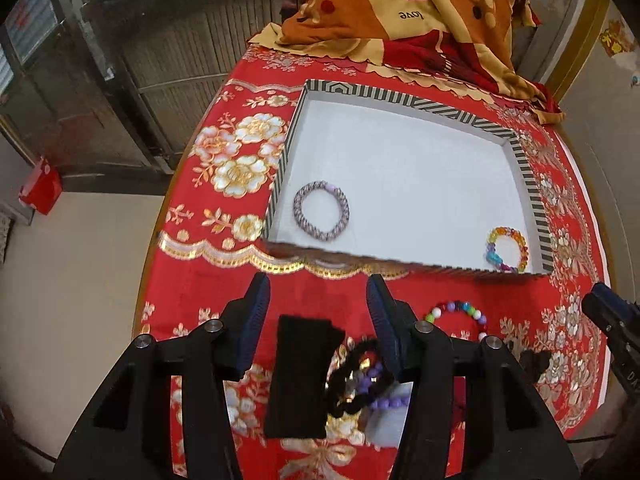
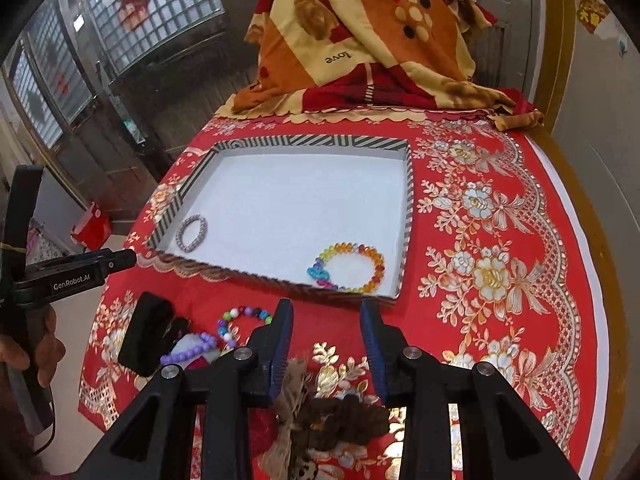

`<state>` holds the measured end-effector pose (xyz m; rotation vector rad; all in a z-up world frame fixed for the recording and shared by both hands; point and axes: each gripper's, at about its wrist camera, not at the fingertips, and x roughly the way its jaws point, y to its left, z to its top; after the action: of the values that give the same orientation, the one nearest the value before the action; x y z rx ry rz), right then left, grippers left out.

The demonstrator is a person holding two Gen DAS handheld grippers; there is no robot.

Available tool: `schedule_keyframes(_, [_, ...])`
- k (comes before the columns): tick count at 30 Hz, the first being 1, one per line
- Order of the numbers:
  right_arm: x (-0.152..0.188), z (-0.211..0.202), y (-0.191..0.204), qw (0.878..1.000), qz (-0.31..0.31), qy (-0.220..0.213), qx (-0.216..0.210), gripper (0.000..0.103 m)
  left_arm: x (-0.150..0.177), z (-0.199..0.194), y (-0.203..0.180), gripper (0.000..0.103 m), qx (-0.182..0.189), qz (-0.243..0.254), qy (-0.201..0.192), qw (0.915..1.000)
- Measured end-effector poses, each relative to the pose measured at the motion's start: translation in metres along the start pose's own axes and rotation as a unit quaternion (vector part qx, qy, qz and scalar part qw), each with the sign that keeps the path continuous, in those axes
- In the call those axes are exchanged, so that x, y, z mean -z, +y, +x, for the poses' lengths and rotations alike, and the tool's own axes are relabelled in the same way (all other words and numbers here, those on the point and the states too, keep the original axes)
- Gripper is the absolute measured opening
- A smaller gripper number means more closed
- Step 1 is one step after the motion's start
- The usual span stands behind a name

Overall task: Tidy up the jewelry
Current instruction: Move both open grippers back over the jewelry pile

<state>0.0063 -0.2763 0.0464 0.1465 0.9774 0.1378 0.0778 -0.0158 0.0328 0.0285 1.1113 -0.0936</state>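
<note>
A striped-rim tray (image 1: 400, 98) (image 2: 312, 141) with a white floor holds a lilac woven bracelet (image 1: 321, 211) (image 2: 192, 235) and a rainbow bead bracelet (image 1: 507, 249) (image 2: 351, 267). In front of it on the red cloth lie a multicolour bead bracelet (image 1: 456, 311) (image 2: 242, 322), a purple bead bracelet (image 1: 386, 400) (image 2: 188, 350), a black hair tie (image 1: 352, 380) and a black pouch (image 1: 298, 376) (image 2: 147, 334). My left gripper (image 1: 316, 312) is open above the pouch and hair tie. My right gripper (image 2: 326, 338) is open above a brown scrunchie (image 2: 340, 420).
A folded orange and cream blanket (image 1: 404, 12) (image 2: 360, 40) lies at the table's far end. The table's left edge drops to the floor, where a red box (image 1: 40, 188) (image 2: 91, 226) stands. The left hand and its gripper body (image 2: 60, 276) show in the right wrist view.
</note>
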Motion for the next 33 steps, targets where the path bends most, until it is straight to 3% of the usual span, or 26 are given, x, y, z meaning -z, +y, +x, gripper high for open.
schedule_keyframes(19, [0.023,-0.014,0.004,0.999,-0.029,0.011,-0.013,0.037,0.045,-0.024,0.004,0.050,-0.017,-0.025,0.001,0.9995])
schedule_keyframes(33, [0.031,-0.028,-0.004,1.000,-0.016,0.006,-0.003,0.039,0.055,-0.029,-0.013,0.050,-0.012,-0.023,0.001,0.9997])
